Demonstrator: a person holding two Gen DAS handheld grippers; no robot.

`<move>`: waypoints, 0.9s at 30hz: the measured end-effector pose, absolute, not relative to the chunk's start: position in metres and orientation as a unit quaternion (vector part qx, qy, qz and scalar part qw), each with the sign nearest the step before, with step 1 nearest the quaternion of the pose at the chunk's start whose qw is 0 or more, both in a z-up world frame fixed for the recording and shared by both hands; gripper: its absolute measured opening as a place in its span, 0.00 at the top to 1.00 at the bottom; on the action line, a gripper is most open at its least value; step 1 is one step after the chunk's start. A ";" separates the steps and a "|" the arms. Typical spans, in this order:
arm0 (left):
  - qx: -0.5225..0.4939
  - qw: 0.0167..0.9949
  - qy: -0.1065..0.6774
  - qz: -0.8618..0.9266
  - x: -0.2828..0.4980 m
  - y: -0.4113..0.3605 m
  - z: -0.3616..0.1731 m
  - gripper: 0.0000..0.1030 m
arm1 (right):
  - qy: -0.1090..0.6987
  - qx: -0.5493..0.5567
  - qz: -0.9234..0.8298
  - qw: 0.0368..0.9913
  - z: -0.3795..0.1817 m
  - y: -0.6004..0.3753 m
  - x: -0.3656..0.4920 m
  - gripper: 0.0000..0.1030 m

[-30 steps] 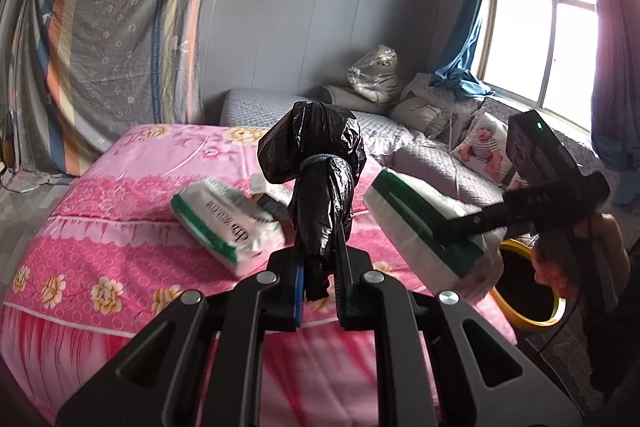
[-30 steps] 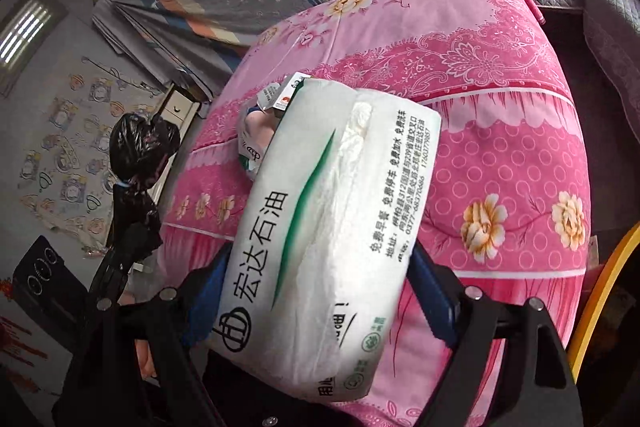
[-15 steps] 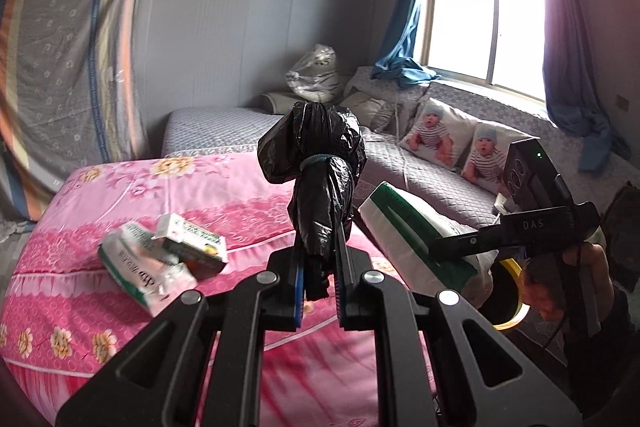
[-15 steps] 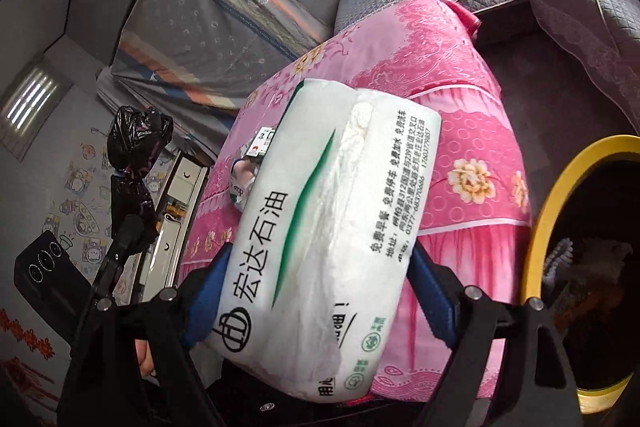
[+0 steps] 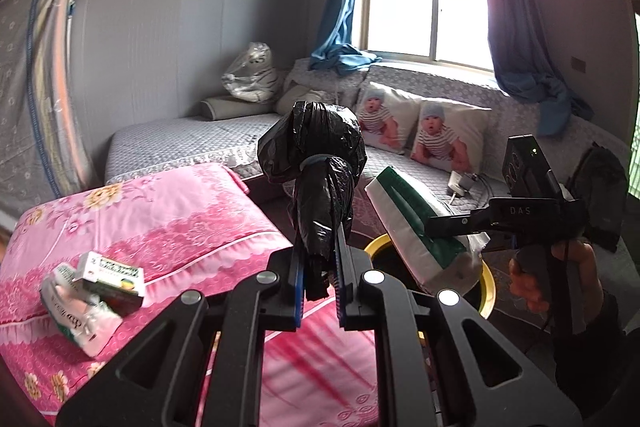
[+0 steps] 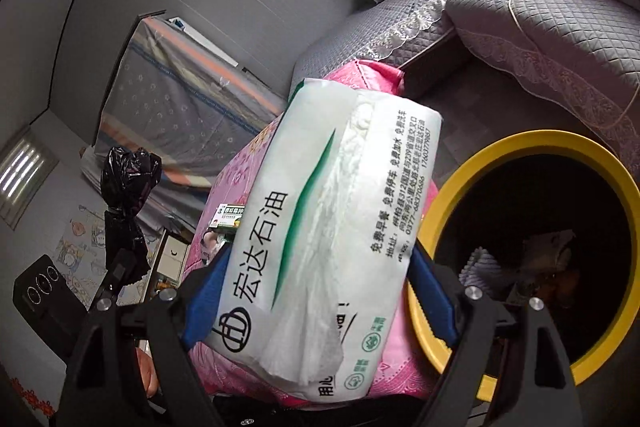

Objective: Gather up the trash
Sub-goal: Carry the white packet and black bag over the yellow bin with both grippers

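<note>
Both grippers loaded beside the yellow-rimmed bin (image 6: 472, 183)
Left gripper (image 5: 318, 285) is clamped on a tied black bag (image 5: 316, 163); right gripper (image 6: 316, 291) squeezes a tissue pack (image 6: 332, 227) just beside the bin; farther off, a box (image 5: 114, 277) and wrapper (image 5: 78, 319) lie on the pink bed (image 5: 168, 211).

The tissue pack (image 6: 320, 227) hid most of the pink bed (image 6: 248, 163). The yellow-rimmed bin (image 6: 500, 151) contents were too dark to identify. The tied black bag (image 5: 316, 163) obscured the floor behind it.

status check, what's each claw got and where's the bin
Left claw shut on black bag. Right claw shut on tissue pack. Yellow-rimmed bin just beyond pack, path open. Small box on pink bed.
</note>
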State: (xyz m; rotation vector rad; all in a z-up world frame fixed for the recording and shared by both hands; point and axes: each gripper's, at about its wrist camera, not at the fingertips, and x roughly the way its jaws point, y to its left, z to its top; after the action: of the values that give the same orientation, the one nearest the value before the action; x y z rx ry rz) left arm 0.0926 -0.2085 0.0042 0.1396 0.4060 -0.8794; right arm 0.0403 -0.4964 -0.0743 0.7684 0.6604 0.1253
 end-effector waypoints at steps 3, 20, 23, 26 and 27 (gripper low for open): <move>0.075 0.875 0.193 -0.437 0.089 -0.225 0.003 0.90 | 0.304 0.371 0.037 0.876 -0.078 -0.508 0.028 0.22; 0.105 0.849 0.205 -0.477 0.098 -0.288 -0.011 0.90 | 0.282 0.402 -0.054 0.869 -0.111 -0.559 -0.005 0.22; 0.106 0.845 0.210 -0.481 0.101 -0.298 -0.016 0.90 | 0.284 0.410 -0.063 0.864 -0.118 -0.563 -0.007 0.22; 0.107 0.842 0.214 -0.484 0.104 -0.307 -0.022 0.90 | 0.287 0.410 -0.075 0.862 -0.125 -0.568 -0.008 0.22; 0.107 0.840 0.216 -0.485 0.105 -0.310 -0.024 0.90 | 0.289 0.411 -0.079 0.861 -0.127 -0.569 -0.008 0.22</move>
State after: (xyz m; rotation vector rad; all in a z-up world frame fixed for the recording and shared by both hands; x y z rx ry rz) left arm 0.1052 -0.3095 -0.0242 0.2263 0.4575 -1.0254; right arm -0.0080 -0.5691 -0.1273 0.8615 0.6057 -0.1661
